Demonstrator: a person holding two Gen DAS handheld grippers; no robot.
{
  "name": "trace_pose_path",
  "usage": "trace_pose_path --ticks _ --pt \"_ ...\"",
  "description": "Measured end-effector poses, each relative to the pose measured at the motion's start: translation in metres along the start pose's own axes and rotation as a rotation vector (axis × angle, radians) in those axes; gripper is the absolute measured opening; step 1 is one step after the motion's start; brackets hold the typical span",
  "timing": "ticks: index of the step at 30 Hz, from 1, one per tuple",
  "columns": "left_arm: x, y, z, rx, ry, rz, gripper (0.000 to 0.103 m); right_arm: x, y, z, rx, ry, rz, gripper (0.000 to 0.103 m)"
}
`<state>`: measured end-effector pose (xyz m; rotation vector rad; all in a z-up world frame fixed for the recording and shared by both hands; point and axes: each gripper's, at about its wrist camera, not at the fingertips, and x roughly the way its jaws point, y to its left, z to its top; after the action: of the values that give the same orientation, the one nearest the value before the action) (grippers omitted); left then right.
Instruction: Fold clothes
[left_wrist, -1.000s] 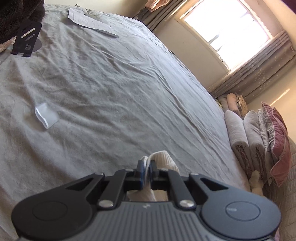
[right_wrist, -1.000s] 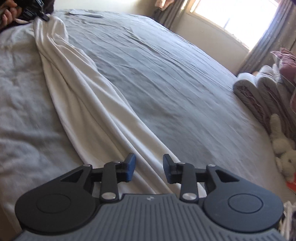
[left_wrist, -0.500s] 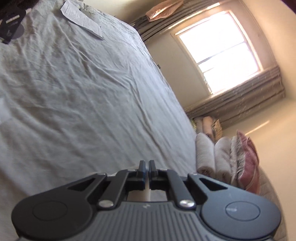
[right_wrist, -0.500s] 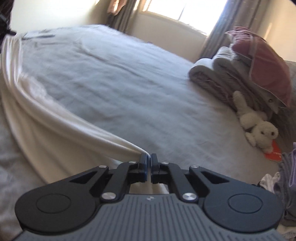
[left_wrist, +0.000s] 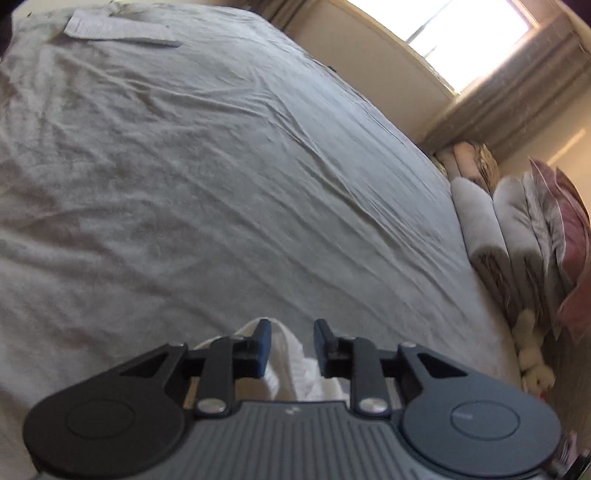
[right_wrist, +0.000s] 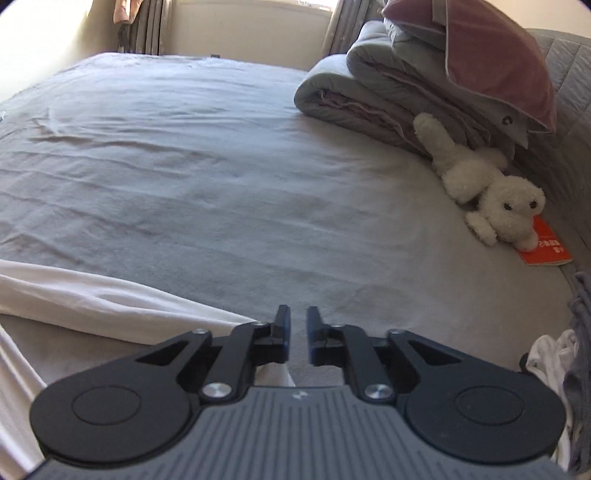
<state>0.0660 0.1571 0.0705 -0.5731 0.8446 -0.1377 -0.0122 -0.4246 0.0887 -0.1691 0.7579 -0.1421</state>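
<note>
A white garment (right_wrist: 96, 302) lies on the grey bed sheet (right_wrist: 221, 177), stretched from the left edge toward my right gripper (right_wrist: 297, 334). The right gripper is open with a narrow gap, and the cloth's end lies just under and behind its left finger. In the left wrist view, my left gripper (left_wrist: 291, 343) is open. A bunched end of the white garment (left_wrist: 291, 365) lies between and below its fingers, not clamped.
Rolled grey and pink bedding (right_wrist: 388, 92) and a dark red pillow (right_wrist: 491, 59) are stacked at the bed's right side. A white plush dog (right_wrist: 491, 195) lies on an orange booklet (right_wrist: 546, 247). Papers (left_wrist: 118, 29) lie at the far left. More clothes (right_wrist: 561, 365) are piled at right.
Both grippers were shut on the white garment half a second ago and have opened, letting the cloth go. The garment now rests on the bed; both views have swung.
</note>
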Motion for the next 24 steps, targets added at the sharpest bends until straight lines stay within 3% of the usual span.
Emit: trace_pose_path --ticks 1,2,5,11,15,16,17,18,21,24 --pt "-0.008 0.000 -0.006 0.037 -0.002 -0.004 0.032 -0.006 -0.004 -0.001 -0.003 -0.009 0.003 0.042" --pt "-0.012 -0.002 -0.010 0.063 0.006 -0.017 0.032 -0.010 -0.007 -0.005 -0.007 -0.009 0.023 0.044" --pt "-0.024 -0.007 -0.021 0.142 0.029 -0.056 0.036 -0.021 -0.015 -0.021 -0.036 0.024 0.109 0.044" --pt "-0.012 -0.028 -0.045 0.326 0.093 0.005 0.037 -0.048 0.006 -0.066 -0.160 0.069 0.242 0.044" --pt "-0.002 -0.039 -0.058 0.419 0.127 0.034 0.037 -0.045 0.029 -0.068 -0.241 0.057 0.285 0.044" --pt "0.003 -0.039 -0.060 0.420 0.129 0.063 0.033 -0.041 0.033 -0.066 -0.251 0.064 0.273 0.043" --pt "0.008 -0.040 -0.061 0.421 0.132 0.093 0.011 -0.036 0.035 -0.064 -0.256 0.072 0.262 0.043" --pt "0.010 -0.039 -0.060 0.407 0.123 0.097 0.002 -0.031 0.036 -0.062 -0.248 0.082 0.251 0.041" --pt "0.013 -0.035 -0.055 0.363 0.095 0.106 0.002 -0.023 0.033 -0.055 -0.223 0.080 0.184 0.000" --pt "-0.005 -0.031 -0.040 0.272 0.002 0.018 0.002 -0.027 0.022 -0.045 -0.188 0.025 0.071 0.000"
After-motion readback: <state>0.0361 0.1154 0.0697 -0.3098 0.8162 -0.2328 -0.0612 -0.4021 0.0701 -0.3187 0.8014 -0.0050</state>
